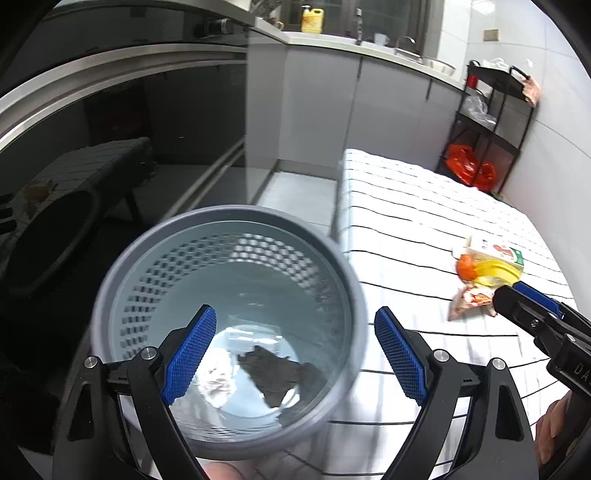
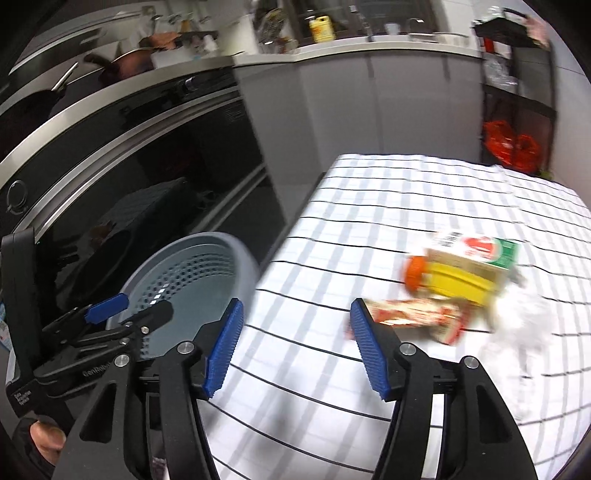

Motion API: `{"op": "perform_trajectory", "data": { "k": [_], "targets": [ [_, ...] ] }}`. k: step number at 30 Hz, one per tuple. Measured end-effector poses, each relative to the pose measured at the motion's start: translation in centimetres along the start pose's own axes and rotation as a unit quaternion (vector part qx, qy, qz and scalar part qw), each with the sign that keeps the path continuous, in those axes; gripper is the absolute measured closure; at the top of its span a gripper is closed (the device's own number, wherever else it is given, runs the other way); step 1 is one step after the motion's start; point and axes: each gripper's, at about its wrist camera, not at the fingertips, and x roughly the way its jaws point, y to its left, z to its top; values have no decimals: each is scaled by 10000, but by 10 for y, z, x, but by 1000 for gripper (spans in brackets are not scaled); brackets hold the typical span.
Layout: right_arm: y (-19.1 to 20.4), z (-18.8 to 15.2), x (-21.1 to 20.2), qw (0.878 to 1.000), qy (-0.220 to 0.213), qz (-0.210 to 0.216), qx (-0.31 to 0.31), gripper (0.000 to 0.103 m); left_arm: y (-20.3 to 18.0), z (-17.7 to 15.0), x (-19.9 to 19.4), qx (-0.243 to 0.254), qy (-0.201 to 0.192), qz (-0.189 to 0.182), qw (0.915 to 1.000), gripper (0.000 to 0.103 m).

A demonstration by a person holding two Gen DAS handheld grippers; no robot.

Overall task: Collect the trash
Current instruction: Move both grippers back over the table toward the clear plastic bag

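A grey perforated waste basket stands beside the table's left edge; crumpled foil and a dark scrap lie on its bottom. It also shows in the right wrist view. My left gripper is open above the basket's mouth, empty. On the striped tablecloth lie a juice carton, a yellow bottle with an orange cap, a red-and-white wrapper and white crumpled paper. My right gripper is open and empty, just left of the wrapper. It shows in the left wrist view near the trash pile.
The table has a white cloth with black stripes. A dark oven front stands to the left. A grey counter with a yellow jug runs along the back. A black shelf rack with red bags stands at the far right.
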Motion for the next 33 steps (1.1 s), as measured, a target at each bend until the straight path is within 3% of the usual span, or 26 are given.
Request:
{"op": "perform_trajectory", "data": {
  "k": [12,22,28,33],
  "targets": [
    [-99,-19,-57,9922,-256,-966,738,40,-76,-3,4,418,-167,-423,9981,12],
    [-139,-35,-59,9861,26,-1516,684,36,-130,-9,18,794,-228,-598,9948,11],
    [-149,-33,-44,9863,192,-1475,712,36,-148,-10,29,954,-229,-669,9929,11],
    [-153,-23,-31,9877,173,-1333,797,29,-153,-9,35,953,-230,-789,9920,11]
  ]
}}
